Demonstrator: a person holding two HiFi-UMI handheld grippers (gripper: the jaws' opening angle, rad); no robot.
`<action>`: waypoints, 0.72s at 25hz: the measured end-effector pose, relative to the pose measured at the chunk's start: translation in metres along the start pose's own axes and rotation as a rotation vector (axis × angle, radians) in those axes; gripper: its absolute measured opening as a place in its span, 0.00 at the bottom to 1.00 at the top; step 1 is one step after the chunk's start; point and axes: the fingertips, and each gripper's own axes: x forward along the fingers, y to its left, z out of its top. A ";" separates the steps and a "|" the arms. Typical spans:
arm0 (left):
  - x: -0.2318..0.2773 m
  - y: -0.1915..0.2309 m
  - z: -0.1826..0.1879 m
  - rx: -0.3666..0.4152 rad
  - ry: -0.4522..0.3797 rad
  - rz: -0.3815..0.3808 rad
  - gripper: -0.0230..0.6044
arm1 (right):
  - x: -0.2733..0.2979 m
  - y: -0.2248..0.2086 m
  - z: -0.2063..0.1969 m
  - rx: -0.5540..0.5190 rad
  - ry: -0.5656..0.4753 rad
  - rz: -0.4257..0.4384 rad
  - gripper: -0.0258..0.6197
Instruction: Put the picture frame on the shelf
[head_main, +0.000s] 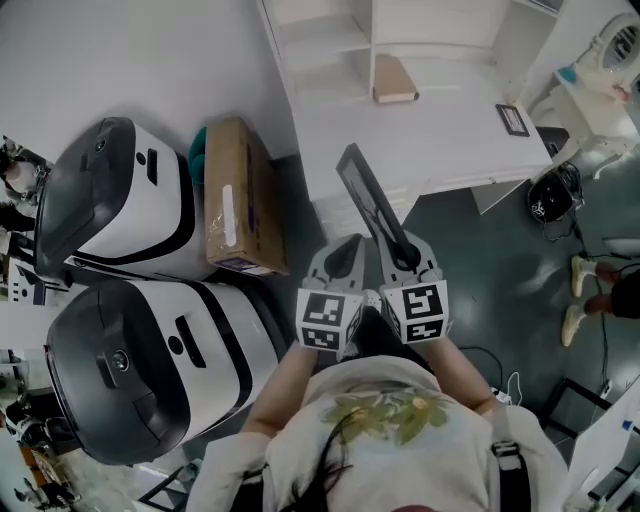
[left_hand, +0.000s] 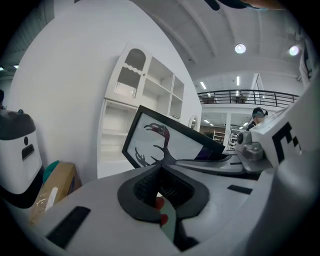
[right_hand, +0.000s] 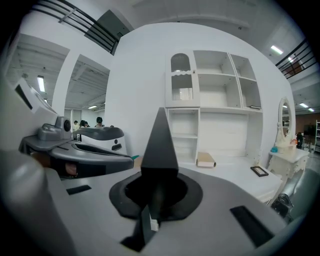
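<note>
My right gripper (head_main: 404, 256) is shut on the lower edge of a black picture frame (head_main: 368, 196), which rises tilted toward the white shelf unit (head_main: 330, 45). In the right gripper view the frame (right_hand: 160, 142) shows edge-on as a dark wedge rising out of the gripper (right_hand: 159, 174). My left gripper (head_main: 343, 256) sits close beside it on the left, shut, with nothing held. In the left gripper view the frame (left_hand: 165, 142) shows a bird drawing just past the gripper's (left_hand: 162, 161) tip. The shelf (right_hand: 215, 95) stands straight ahead, its compartments bare.
A white counter (head_main: 440, 140) below the shelf carries a brown book (head_main: 394, 79) and a small dark frame (head_main: 512, 119). A cardboard box (head_main: 236, 196) and two white-and-black machines (head_main: 120, 200) (head_main: 130, 360) stand at left. A black helmet (head_main: 549, 194) lies on the floor at right.
</note>
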 end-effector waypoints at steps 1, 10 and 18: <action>0.007 0.002 0.001 -0.001 0.002 0.000 0.07 | 0.006 -0.006 0.001 -0.001 0.001 0.001 0.09; 0.066 0.018 0.021 0.003 -0.001 0.021 0.07 | 0.052 -0.047 0.010 -0.013 -0.001 0.033 0.09; 0.093 0.026 0.037 0.008 -0.022 0.072 0.07 | 0.076 -0.073 0.021 -0.020 -0.022 0.071 0.09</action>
